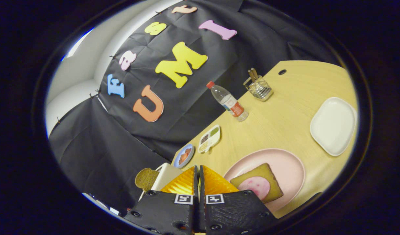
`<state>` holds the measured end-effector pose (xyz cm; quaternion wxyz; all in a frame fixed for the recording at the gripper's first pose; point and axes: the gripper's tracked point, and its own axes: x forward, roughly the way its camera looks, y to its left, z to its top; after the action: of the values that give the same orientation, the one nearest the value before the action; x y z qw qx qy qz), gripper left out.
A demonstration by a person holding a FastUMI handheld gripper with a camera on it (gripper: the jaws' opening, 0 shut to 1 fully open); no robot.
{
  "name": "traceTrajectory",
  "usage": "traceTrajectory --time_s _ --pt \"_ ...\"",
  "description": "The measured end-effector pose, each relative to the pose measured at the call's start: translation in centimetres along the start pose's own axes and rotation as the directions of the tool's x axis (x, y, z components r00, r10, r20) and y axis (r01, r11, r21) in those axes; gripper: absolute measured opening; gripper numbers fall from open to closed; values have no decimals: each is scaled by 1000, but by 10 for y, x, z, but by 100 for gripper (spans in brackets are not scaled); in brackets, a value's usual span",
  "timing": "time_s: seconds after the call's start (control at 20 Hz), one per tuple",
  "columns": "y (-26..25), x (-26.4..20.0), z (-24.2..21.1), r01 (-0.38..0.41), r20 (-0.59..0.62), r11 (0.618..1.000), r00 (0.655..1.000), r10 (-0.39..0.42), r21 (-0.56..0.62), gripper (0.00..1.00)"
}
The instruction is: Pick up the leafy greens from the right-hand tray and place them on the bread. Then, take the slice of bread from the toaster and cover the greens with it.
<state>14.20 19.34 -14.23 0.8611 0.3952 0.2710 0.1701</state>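
Two fingers of the gripper [199,173] pressed together, nothing between them, tilted above the tabletop [285,124]. Just ahead to the right, bread [272,182] with a pink slice on a pink plate [290,163]. Close on the left, toast [146,178] standing in a white toaster [165,174]. Beyond the plate, a bare white tray [334,125]; leafy greens not made out.

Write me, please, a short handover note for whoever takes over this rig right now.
Gripper: fingers shut together, holding nothing.
Bread lies on the pink plate right of the fingers, with a pink meat slice on it and no greens.
Toaster sits left of the fingers, with its bread slice sticking out.
White tray lies beyond the plate.
Done: nothing yet.
Left: greens, then toaster slice.
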Motion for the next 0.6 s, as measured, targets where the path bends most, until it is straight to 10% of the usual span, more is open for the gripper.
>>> traceTrajectory --time_s 0.6 --pt "-98 -9 7 252 22 967 968 -251 -47 1"
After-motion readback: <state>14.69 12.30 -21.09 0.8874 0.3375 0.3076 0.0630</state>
